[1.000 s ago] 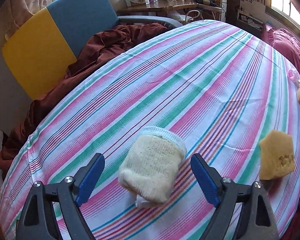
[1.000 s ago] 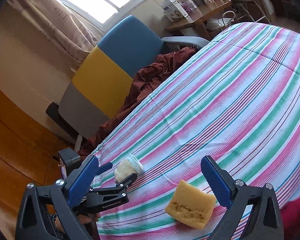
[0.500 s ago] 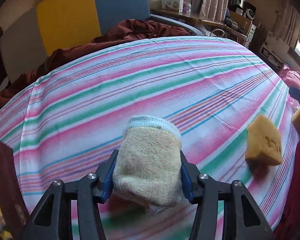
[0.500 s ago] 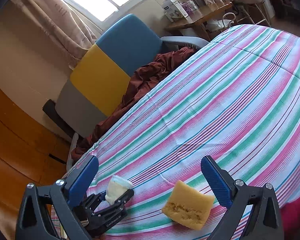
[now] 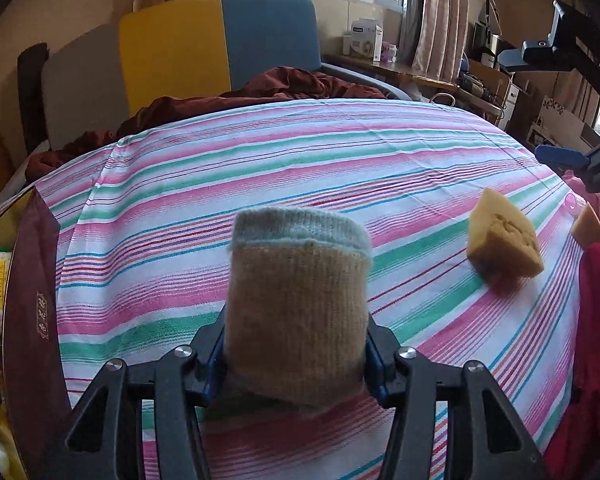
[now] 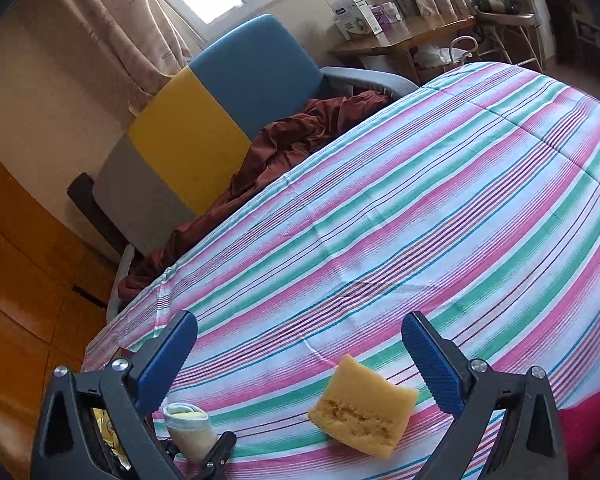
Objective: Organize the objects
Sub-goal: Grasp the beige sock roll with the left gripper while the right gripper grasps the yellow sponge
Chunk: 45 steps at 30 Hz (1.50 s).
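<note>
My left gripper is shut on a rolled beige sock with a pale blue cuff and holds it above the striped bedspread. The sock also shows in the right wrist view, low at the left. A yellow sponge lies on the bedspread between the fingers of my open right gripper, which hovers above it. The sponge also shows in the left wrist view, to the right. Another yellow piece lies at the far right edge.
A dark maroon box with packets inside stands at the left bed edge. A blue, yellow and grey chair with a dark red blanket is beyond the bed. Red cloth lies at the right. A cluttered desk stands behind.
My left gripper closed on the sock, lifted it and swung left toward the maroon box. My right gripper stayed open over the sponge.
</note>
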Available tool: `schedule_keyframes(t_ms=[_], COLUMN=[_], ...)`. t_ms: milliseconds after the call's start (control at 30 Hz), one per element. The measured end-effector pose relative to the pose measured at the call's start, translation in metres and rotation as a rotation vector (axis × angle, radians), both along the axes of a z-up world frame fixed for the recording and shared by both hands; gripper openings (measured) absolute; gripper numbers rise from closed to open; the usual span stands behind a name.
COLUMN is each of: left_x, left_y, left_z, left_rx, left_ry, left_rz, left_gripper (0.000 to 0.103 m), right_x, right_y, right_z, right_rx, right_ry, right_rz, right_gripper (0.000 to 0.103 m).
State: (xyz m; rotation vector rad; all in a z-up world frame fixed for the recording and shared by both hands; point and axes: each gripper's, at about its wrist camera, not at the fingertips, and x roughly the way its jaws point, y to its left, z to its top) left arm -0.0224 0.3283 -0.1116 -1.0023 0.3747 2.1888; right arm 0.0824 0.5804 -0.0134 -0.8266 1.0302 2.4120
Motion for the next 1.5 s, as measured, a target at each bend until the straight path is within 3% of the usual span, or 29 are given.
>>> schedule_keyframes(t_ms=[467, 667, 833, 1067, 1400, 1467, 1500], left_x=[0.001, 0.000, 0.000, -0.001, -0.002, -0.002, -0.002], left_y=[-0.006, -0.007, -0.008, -0.010, -0.011, -0.010, -0.010], left_z=[-0.002, -0.002, -0.002, -0.002, -0.002, -0.002, -0.002], left_rx=[0.025, 0.029, 0.039, 0.051, 0.056, 0.056, 0.056], left_ry=[-0.002, -0.004, -0.010, -0.020, -0.023, -0.023, -0.023], left_rz=[-0.003, -0.005, -0.006, -0.007, -0.009, -0.009, -0.009], left_gripper=[0.055, 0.055, 0.055, 0.055, 0.055, 0.055, 0.055], right_x=[-0.014, -0.040, -0.056, -0.058, -0.064, -0.066, -0.068], right_y=[-0.009, -0.007, -0.018, -0.032, -0.035, -0.039, -0.041], right_z=[-0.010, -0.037, -0.036, -0.046, -0.077, -0.082, -0.084], right_rx=[0.041, -0.103, -0.030, 0.110, 0.135, 0.154, 0.199], right_ry=[-0.132, -0.274, -0.459, -0.662, -0.762, -0.785, -0.817], right_rz=[0.024, 0.197, 0.402, 0.526, 0.550, 0.565, 0.562], right_gripper=[0.103, 0.103, 0.103, 0.103, 0.103, 0.094, 0.074])
